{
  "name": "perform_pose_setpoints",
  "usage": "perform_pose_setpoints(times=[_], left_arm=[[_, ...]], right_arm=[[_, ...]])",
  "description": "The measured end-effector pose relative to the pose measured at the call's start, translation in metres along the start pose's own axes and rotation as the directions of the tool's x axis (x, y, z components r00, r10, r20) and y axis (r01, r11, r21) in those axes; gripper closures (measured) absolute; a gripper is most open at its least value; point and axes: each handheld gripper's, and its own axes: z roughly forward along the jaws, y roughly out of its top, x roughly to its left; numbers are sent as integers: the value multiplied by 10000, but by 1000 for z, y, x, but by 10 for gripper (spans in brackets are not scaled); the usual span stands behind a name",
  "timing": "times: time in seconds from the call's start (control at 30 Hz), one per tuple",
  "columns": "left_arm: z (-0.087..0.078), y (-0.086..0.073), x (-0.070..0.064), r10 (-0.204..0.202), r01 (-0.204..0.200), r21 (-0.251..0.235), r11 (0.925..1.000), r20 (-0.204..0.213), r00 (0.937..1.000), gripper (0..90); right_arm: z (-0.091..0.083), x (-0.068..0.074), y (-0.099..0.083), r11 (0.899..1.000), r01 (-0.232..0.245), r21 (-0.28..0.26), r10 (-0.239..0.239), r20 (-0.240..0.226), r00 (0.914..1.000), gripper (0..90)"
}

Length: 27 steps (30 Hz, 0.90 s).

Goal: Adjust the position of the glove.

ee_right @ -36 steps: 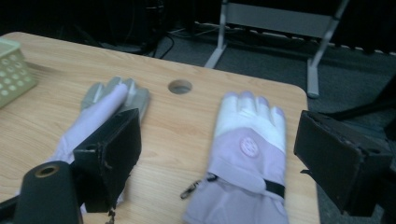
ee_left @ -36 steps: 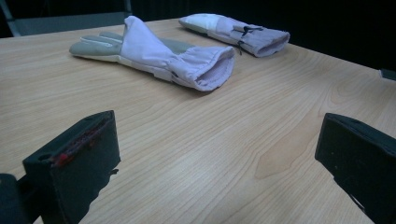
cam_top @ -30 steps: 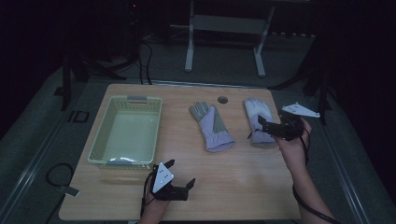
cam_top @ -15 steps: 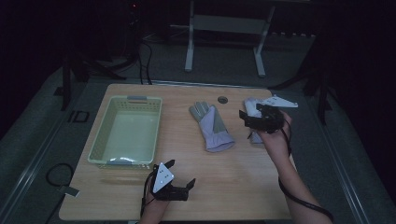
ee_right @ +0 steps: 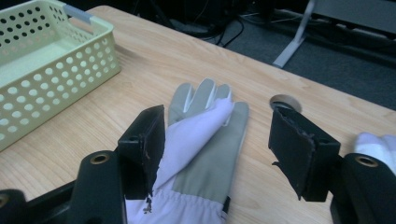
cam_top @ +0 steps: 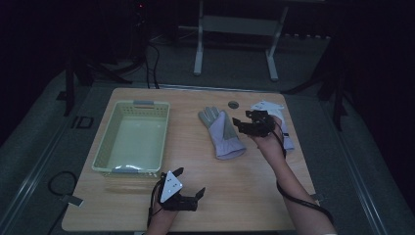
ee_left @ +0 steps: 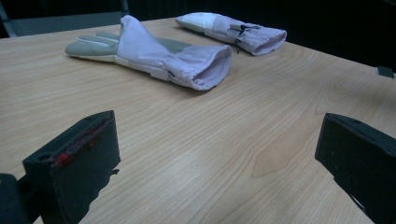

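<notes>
The wooden table [cam_top: 254,196] carries a pale yellow perforated basket [cam_top: 131,138] on its left half, with its far and left sides close to the table edges. Compared with half a second ago, the basket, both gloves and the left gripper [cam_top: 188,182] sit where they were; the right gripper [cam_top: 239,122] has travelled further left, off the right-hand glove [cam_top: 288,142] and toward the middle one.

The right forearm reaches diagonally from the bottom right corner up to the centre right of the table, the hand held above the surface. From the right gripper view its jaws stand wide apart, nothing between them, aimed at the grey-and-lavender glove [ee_right: 201,154] whose fingers point toward the far edge and whose lavender flap folds over the grey palm. The right-hand glove lies just beyond the hand, partly hidden by it in the high view; its white tip shows at the edge of the right gripper view [ee_right: 380,147].

The left gripper rests low near the front edge, just in front of the basket's near wall, jaws spread and empty, facing right across bare wood. In the left gripper view both gloves lie well ahead, the near one [ee_left: 159,56] with its cuff open toward the camera, the far one [ee_left: 233,30] behind it.

A small round grommet [cam_top: 233,104] sits near the far edge between the two gloves. Open wood spans the front right quarter.
</notes>
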Motion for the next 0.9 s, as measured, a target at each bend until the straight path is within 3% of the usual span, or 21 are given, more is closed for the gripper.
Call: perform_pose_setpoints(times=[0.13,0.43,0.73,0.9], left_arm=[[0,0,0,5,-5,23,10000,22,10000,0],[0,0,0,77,-77,27,10000,-2,10000,0],[0,0,0,61,-61,27,10000,35,10000,0],[0,0,0,74,-74,35,10000,19,10000,0]], right_arm=[[12,0,-3,9997,189,154,-186,-176,9997,389],[40,0,-12,9953,87,963,-55,-344,9994,415],[68,-8,-26,9794,-266,2000,338,-330,9989,473],[79,-10,-33,9731,-214,2293,256,-153,9996,495]])
